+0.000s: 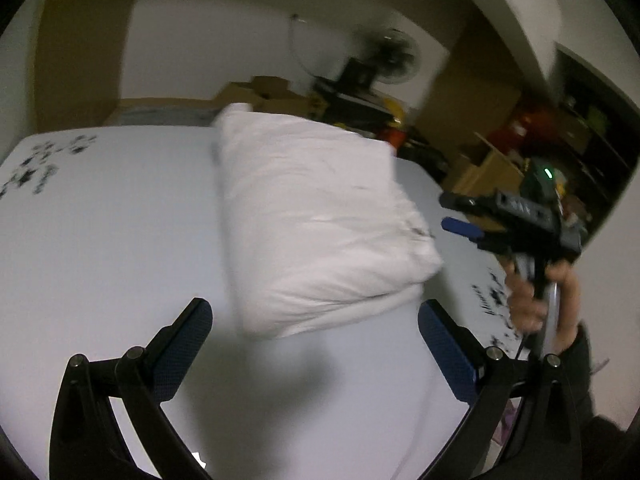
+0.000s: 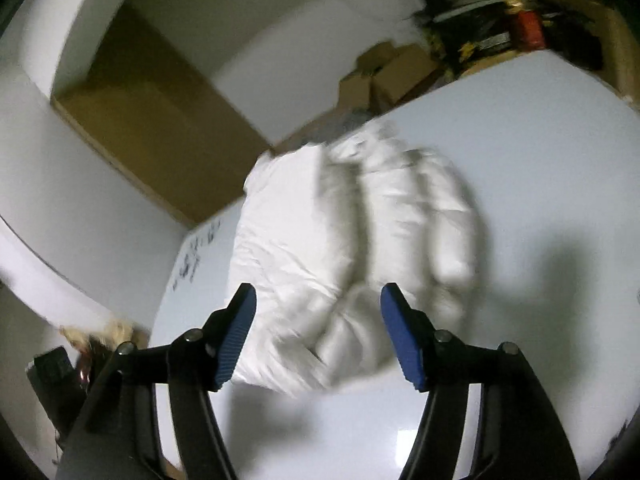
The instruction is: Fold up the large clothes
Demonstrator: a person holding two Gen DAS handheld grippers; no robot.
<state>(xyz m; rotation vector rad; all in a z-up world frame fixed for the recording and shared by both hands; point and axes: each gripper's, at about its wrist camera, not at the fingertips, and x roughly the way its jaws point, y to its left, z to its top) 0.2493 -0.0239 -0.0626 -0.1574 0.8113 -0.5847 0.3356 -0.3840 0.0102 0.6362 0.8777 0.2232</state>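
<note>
Lying folded on the white table (image 1: 100, 220), the garment (image 1: 316, 216) is seen as a puffy white bundle ahead of both tongs and apart from them. From the left gripper (image 1: 314, 346) it is placed at about twelve o'clock, its near end just beyond the spread pads, with nothing between them. From the right gripper (image 2: 318, 336) it is found at twelve to one o'clock; these jaws are also parted and empty, though set narrower than the left pair. In the left view the bundle's long axis is run from about five o'clock near the tongs to eleven o'clock at the far table edge; in the right view, from six toward one o'clock. Both grippers are judged about equally near its near end. In the left view the right gripper is seen at three o'clock, held by a hand (image 1: 528, 300) beside the bundle's right flank.
</note>
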